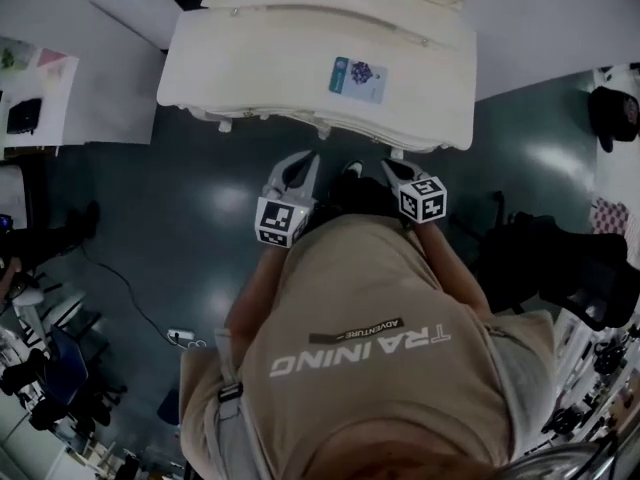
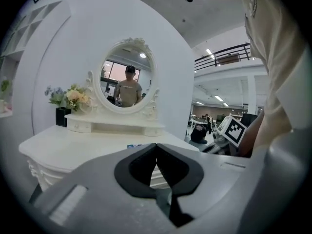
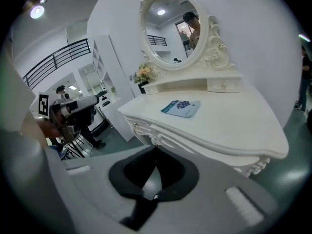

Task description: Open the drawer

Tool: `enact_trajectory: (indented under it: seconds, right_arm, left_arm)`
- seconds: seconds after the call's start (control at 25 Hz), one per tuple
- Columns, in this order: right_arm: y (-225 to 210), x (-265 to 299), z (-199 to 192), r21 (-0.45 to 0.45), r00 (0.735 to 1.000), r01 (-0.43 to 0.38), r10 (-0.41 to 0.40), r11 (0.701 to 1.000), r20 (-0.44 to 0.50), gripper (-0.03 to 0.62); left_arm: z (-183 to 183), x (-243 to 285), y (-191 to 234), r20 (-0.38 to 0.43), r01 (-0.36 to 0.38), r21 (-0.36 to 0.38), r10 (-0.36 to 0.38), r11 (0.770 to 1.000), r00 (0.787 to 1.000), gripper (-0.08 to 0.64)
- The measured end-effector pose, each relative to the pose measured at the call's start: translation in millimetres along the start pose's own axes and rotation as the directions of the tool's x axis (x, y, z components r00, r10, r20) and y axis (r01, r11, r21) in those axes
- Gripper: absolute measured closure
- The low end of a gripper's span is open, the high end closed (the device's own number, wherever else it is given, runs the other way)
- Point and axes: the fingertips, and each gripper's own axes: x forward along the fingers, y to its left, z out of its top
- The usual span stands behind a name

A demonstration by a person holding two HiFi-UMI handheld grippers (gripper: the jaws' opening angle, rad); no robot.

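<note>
At twelve o'clock sits the white dressing table (image 1: 260, 63); left gripper (image 1: 303, 165) and right gripper (image 1: 392, 171) hover just short, both pinched closed, empty.

Looked steeply down from the head, close over the left gripper (image 1: 298, 168) and right gripper (image 1: 398, 175). Also rode each gripper, facing out along its jaws, dressing table (image 3: 209, 126) near ahead. Shared that tabletop across all three; caught the mirror (image 2: 127, 84) in both gripper views only.

White dressing table (image 1: 250, 58), seemingly teal booklet (image 1: 357, 79)
</note>
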Motion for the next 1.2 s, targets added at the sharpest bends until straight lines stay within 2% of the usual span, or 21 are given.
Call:
enact_trajectory:
  seconds: [0.12, 0.28, 0.32, 0.48, 0.6, 0.76, 0.88, 1.04, 1.12, 1.2]
  right_arm:
    - [-19, 10, -1, -0.043, 0.999, 0.030, -0.031, 0.999, -0.023, 0.588]
    - [-45, 42, -15, -0.153, 0.993, 0.047, -0.064, 0.987, -0.103, 0.588]
    - [-49, 51, -20, -0.156, 0.990, 0.044, -0.064, 0.987, -0.123, 0.588]
    - [-68, 86, -32, -0.050, 0.981, 0.057, -0.065, 0.997, -0.181, 0.576]
    - [-88, 103, -36, 0.033, 0.973, 0.096, -0.087, 0.995, -0.215, 0.508]
    - [-111, 117, -41, 0.124, 0.960, 0.162, -0.127, 0.979, -0.251, 0.479]
    - [-125, 128, -52, 0.206, 0.943, 0.216, -0.150, 0.954, -0.296, 0.438]
    - [-130, 133, -60, 0.296, 0.925, 0.281, -0.175, 0.913, -0.337, 0.420]
    - [-131, 141, -61, 0.358, 0.920, 0.320, -0.197, 0.877, -0.339, 0.419]
    - [-140, 149, -60, 0.429, 0.912, 0.375, -0.244, 0.822, -0.330, 0.419]
  left_arm:
    - [10, 19, 9, -0.013, 0.041, 0.040, -0.041, 0.998, 0.999, 0.552]
    - [13, 39, 41, -0.083, 0.046, 0.091, -0.038, 0.995, 0.996, 0.552]
    - [14, 43, 47, -0.106, 0.048, 0.096, -0.038, 0.994, 0.994, 0.552]
    - [16, 64, 60, -0.192, 0.089, 0.109, -0.067, 0.990, 0.979, 0.552]
    - [16, 97, 65, -0.238, 0.120, 0.085, -0.096, 0.989, 0.967, 0.552]
    - [21, 144, 59, -0.237, 0.194, 0.059, -0.175, 0.979, 0.956, 0.552]
    - [17, 164, 52, -0.255, 0.267, 0.049, -0.247, 0.962, 0.935, 0.552]
    - [23, 174, 45, -0.270, 0.351, 0.049, -0.326, 0.935, 0.906, 0.552]
    - [28, 174, 56, -0.269, 0.359, 0.044, -0.335, 0.932, 0.903, 0.552]
    - [29, 176, 71, -0.268, 0.353, 0.045, -0.329, 0.935, 0.905, 0.552]
